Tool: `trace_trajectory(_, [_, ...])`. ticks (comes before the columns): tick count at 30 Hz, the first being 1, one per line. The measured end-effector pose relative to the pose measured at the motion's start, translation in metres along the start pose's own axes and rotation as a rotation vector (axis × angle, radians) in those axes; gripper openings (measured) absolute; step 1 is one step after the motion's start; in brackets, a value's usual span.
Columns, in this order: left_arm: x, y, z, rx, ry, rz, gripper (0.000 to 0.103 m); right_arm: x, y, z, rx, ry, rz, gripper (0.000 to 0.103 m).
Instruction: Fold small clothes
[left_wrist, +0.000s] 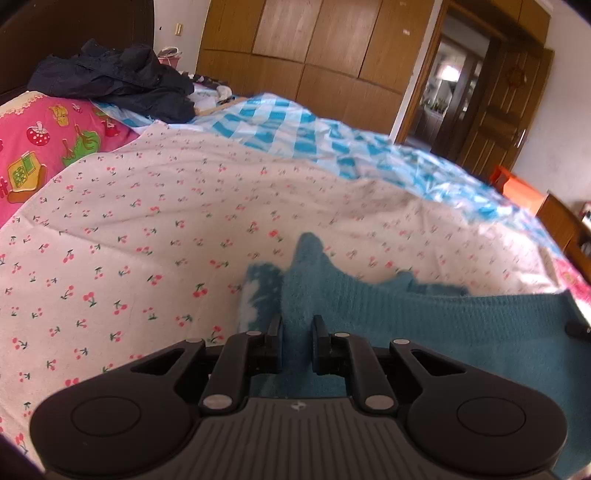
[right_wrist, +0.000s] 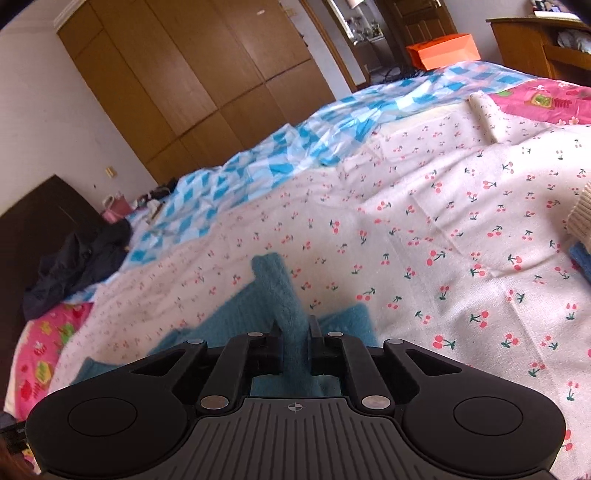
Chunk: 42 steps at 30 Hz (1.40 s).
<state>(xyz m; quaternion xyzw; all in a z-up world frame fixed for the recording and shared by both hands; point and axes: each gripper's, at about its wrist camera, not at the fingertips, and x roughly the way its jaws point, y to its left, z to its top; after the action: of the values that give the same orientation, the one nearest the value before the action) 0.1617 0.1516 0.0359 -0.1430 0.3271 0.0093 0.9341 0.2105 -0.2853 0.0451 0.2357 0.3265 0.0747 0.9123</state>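
in the left wrist view, a pink pillow with cartoon prints sits at the far left edge, and a heap of dark clothes lies above it in the upper left. a white sheet with small cherries fills the middle of the frame, with a blue checked cover behind it toward upper centre and wooden wardrobe doors along the top. at bottom centre the left gripper is clenched on a raised fold of the teal knitted garment, which spreads from the jaws out to the lower right.

in the right wrist view, the dark clothes lie at the left edge, the wardrobe fills the upper left, and the cherry sheet runs across the centre and right. at bottom centre the right gripper is grasping a pinched ridge of the same teal garment, whose cloth lies flat to the lower left of the jaws. an orange box stands at the upper right.
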Motion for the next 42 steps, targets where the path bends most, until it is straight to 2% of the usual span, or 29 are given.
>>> trace_trajectory(2, [0.006,-0.008,0.0,0.05,-0.003,0.028,0.019,0.02,-0.007,-0.006,-0.009,0.047,-0.06,0.01])
trace_trajectory(4, [0.024,-0.008,-0.005,0.071,0.048,0.084,0.019,0.047,-0.015,-0.017,-0.009,0.127,-0.128,0.011])
trace_trajectory(5, [0.032,-0.005,-0.008,0.069,0.067,0.108,0.024,0.049,-0.017,-0.02,0.0,0.119,-0.129,0.011])
trace_trajectory(8, [0.022,0.0,-0.011,0.042,0.043,0.102,0.027,0.037,-0.013,-0.02,0.002,0.072,-0.111,0.017])
trace_trajectory(12, [-0.005,-0.004,-0.004,0.069,-0.017,0.134,0.027,0.01,-0.005,-0.023,-0.023,-0.01,-0.118,0.017])
trace_trajectory(16, [-0.035,-0.01,-0.004,0.049,-0.081,0.148,0.028,-0.028,0.012,-0.035,-0.12,-0.144,-0.133,0.017])
trace_trajectory(19, [-0.05,-0.019,-0.018,0.084,-0.111,0.17,0.03,-0.046,0.021,-0.044,-0.199,-0.212,-0.142,0.017])
trace_trajectory(21, [-0.051,-0.024,-0.03,0.119,-0.099,0.183,0.033,-0.045,0.021,-0.047,-0.249,-0.202,-0.137,0.017])
trace_trajectory(23, [-0.044,-0.023,-0.042,0.135,-0.061,0.213,0.033,-0.034,0.013,-0.05,-0.238,-0.158,-0.116,0.017])
trace_trajectory(25, [-0.034,-0.014,-0.053,0.128,-0.012,0.269,0.033,-0.014,0.0,-0.058,-0.236,-0.068,-0.162,0.017])
trace_trajectory(27, [-0.028,0.0,-0.06,0.062,0.021,0.27,0.04,0.0,-0.013,-0.068,-0.254,-0.023,-0.209,0.017])
trace_trajectory(29, [-0.032,0.006,-0.062,0.004,0.015,0.254,0.041,-0.005,-0.015,-0.067,-0.227,-0.029,-0.194,0.018])
trace_trajectory(33, [-0.047,-0.005,-0.062,0.014,-0.031,0.277,0.04,-0.034,-0.008,-0.066,-0.209,-0.141,-0.143,0.018])
trace_trajectory(35, [-0.058,-0.011,-0.064,0.024,-0.067,0.276,0.04,-0.039,-0.006,-0.068,-0.214,-0.157,-0.13,0.018])
trace_trajectory(36, [-0.062,-0.013,-0.065,0.021,-0.079,0.273,0.04,-0.036,-0.006,-0.07,-0.215,-0.133,-0.127,0.018])
trace_trajectory(38, [-0.065,-0.014,-0.069,0.017,-0.081,0.268,0.04,-0.014,-0.011,-0.073,-0.212,-0.019,-0.161,0.018])
trace_trajectory(39, [-0.063,-0.013,-0.072,0.019,-0.067,0.274,0.04,-0.006,-0.015,-0.077,-0.215,-0.004,-0.176,0.018])
trace_trajectory(41, [-0.052,-0.011,-0.079,0.021,0.001,0.293,0.041,-0.01,-0.014,-0.078,-0.215,-0.019,-0.176,0.018])
trace_trajectory(42, [-0.05,-0.01,-0.081,0.019,0.009,0.299,0.041,-0.016,-0.012,-0.076,-0.2,-0.041,-0.169,0.018])
